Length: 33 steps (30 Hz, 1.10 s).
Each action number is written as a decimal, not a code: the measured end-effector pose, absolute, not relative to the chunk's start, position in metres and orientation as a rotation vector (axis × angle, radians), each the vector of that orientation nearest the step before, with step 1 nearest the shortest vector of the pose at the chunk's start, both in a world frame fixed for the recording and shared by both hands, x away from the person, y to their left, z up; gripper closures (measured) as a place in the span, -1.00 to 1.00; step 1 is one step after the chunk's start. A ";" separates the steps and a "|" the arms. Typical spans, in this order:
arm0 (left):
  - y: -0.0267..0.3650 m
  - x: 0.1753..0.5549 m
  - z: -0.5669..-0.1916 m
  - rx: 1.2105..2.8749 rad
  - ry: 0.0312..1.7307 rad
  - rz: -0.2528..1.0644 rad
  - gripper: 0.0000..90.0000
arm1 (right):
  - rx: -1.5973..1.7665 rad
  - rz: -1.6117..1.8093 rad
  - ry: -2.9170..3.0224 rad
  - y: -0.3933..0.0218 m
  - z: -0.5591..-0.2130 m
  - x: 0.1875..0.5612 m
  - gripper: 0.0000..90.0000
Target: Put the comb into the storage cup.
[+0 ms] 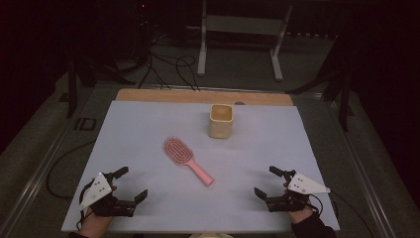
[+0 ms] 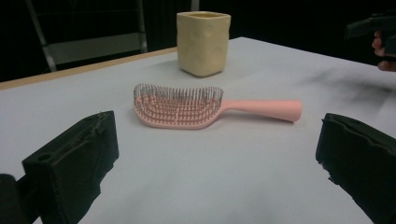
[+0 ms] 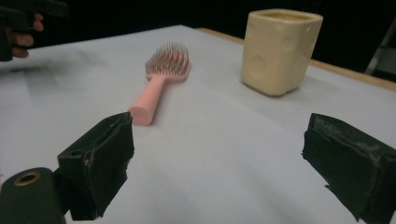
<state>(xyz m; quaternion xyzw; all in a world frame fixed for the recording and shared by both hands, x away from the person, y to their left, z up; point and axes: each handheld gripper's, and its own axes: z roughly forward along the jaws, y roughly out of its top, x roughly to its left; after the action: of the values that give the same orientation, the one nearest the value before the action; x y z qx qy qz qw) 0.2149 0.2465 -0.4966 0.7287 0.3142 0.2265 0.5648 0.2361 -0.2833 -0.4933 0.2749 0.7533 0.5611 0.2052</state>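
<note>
- Left tool (image 1: 130, 184) and right tool (image 1: 266, 182): both released, empty, low in frame, flanking.
- Pink hairbrush (image 1: 186, 159) mid-frame, handle toward the right tool, easy to pick up.
- Cream cup (image 1: 220, 121) upright behind it, likely its holder.

A dark lab room for recording

Black cables (image 1: 168, 64) lie on the grey floor (image 1: 237, 69), a white metal stand (image 1: 242, 39) waits behind the paper-covered wooden table (image 1: 148, 95).

No writing, label, brand or number can be read anywhere; the hairbrush (image 1: 185, 159), the cup (image 1: 220, 120) and the bench (image 1: 148, 124) carry no legible marks.
</note>
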 end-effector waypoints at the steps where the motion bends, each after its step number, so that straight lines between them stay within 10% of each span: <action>1: 0.246 0.215 -0.497 1.712 0.740 0.537 -1.00 | 0.763 1.577 2.093 -0.284 -0.493 0.236 -0.81; 33: 0.231 0.218 -0.455 1.788 0.642 0.530 -1.00 | 0.731 1.544 2.108 -0.276 -0.491 0.232 -0.81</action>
<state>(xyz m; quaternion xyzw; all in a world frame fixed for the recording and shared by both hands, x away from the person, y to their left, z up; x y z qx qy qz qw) 0.2177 0.2309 -0.4545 0.7559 0.2717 0.2240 0.5519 0.2321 -0.2760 -0.4914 0.2632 0.7592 0.5560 0.2125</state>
